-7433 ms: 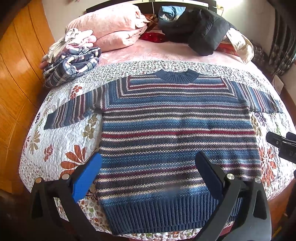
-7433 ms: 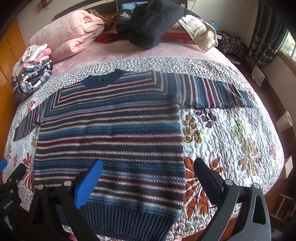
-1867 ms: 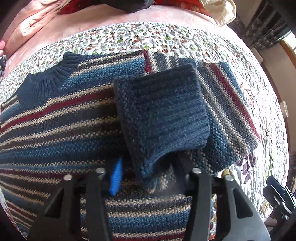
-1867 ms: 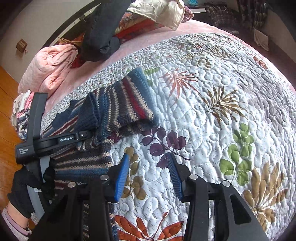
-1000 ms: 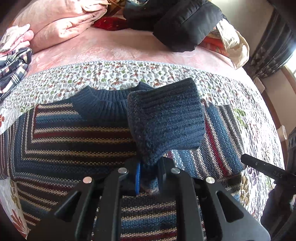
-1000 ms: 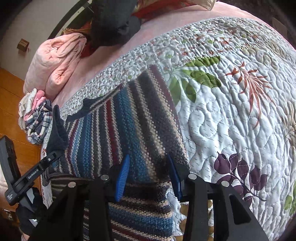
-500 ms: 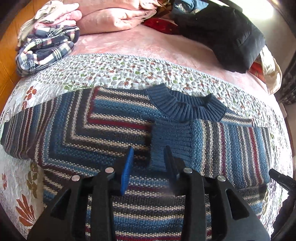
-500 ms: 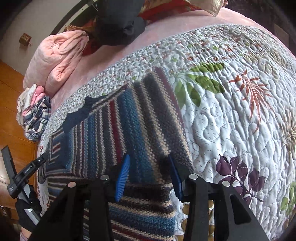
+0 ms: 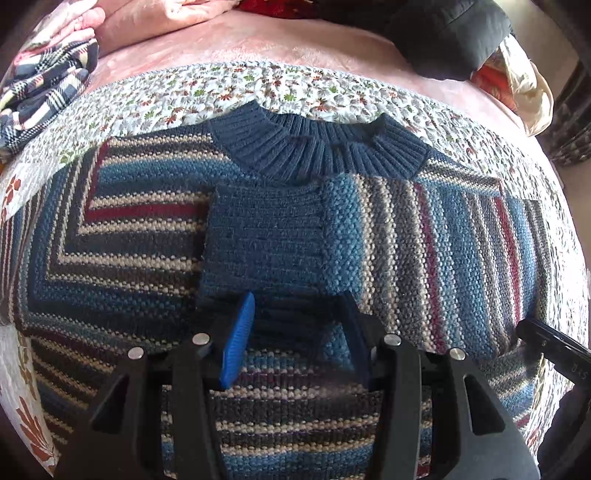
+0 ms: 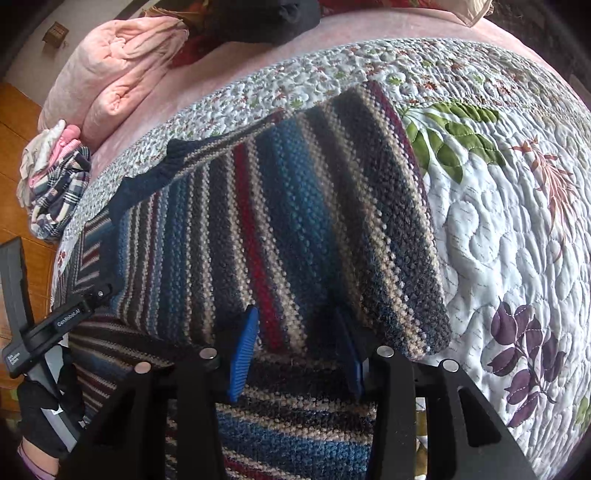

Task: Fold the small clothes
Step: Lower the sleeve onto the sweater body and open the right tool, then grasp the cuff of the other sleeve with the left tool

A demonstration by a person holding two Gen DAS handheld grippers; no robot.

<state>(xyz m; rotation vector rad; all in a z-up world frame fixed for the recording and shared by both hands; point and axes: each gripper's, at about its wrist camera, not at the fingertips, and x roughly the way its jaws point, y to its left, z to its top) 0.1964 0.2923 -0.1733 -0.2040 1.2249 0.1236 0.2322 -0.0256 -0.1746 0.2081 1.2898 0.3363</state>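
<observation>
A blue, red and cream striped knit sweater (image 9: 122,236) lies flat on the floral quilt (image 9: 295,88), its navy collar (image 9: 317,147) at the far side. One sleeve is folded across the chest, and its navy cuff (image 9: 266,243) rests just below the collar. My left gripper (image 9: 299,332) hovers open at the cuff's near edge and grips nothing. In the right wrist view the folded sleeve (image 10: 295,221) fills the middle. My right gripper (image 10: 295,354) stands open at its near edge. The left gripper (image 10: 55,325) shows at far left.
A pile of plaid clothes (image 9: 48,85) and a pink blanket (image 10: 118,74) lie at the far left of the bed. A black jacket (image 9: 443,33) sits at the far right. Bare quilt (image 10: 517,258) spreads to the right of the sweater.
My left gripper carried the cuff over the chest, let it go, and now sits lower and closer with its jaws wider. The right gripper has barely moved and stays open.
</observation>
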